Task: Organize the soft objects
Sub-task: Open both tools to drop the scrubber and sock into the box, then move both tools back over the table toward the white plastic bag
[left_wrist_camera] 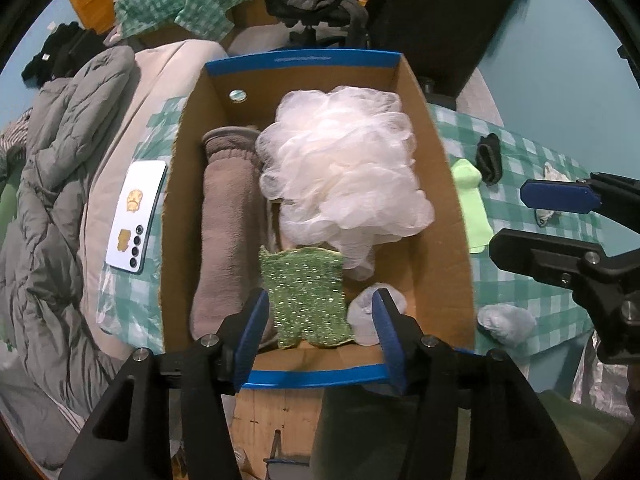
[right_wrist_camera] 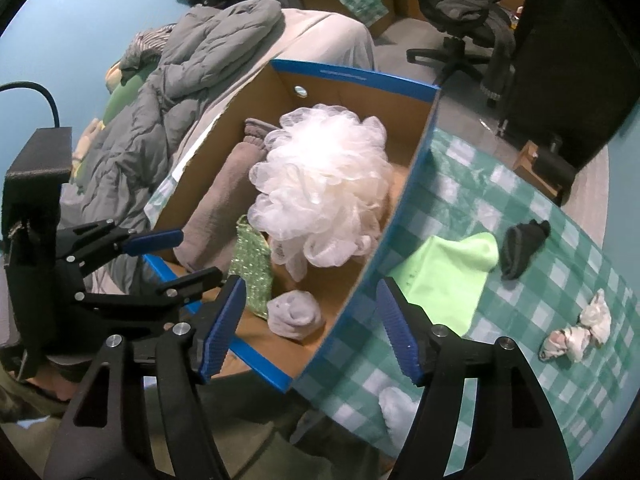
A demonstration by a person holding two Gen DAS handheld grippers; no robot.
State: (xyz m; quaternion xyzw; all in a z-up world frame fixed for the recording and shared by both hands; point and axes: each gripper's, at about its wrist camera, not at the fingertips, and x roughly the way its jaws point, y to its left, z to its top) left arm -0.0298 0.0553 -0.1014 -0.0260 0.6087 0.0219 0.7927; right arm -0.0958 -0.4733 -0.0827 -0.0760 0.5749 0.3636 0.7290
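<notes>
Hovered parted and empty: left gripper [left_wrist_camera: 320,320] above the cardboard box [left_wrist_camera: 452,208]; right gripper [right_wrist_camera: 312,320] nearer the white sock ball [right_wrist_camera: 394,404], lying just below-right.

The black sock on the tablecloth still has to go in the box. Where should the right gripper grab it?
Grip the black sock across its narrow middle, coming straight down from above. It lies flat and bunched on the tablecloth, apart from the green cloth, so the right gripper, jaws open, can straddle it.

Both wrist views close above, sharing cardboard box [left_wrist_camera: 448,200] [right_wrist_camera: 404,208].
</notes>
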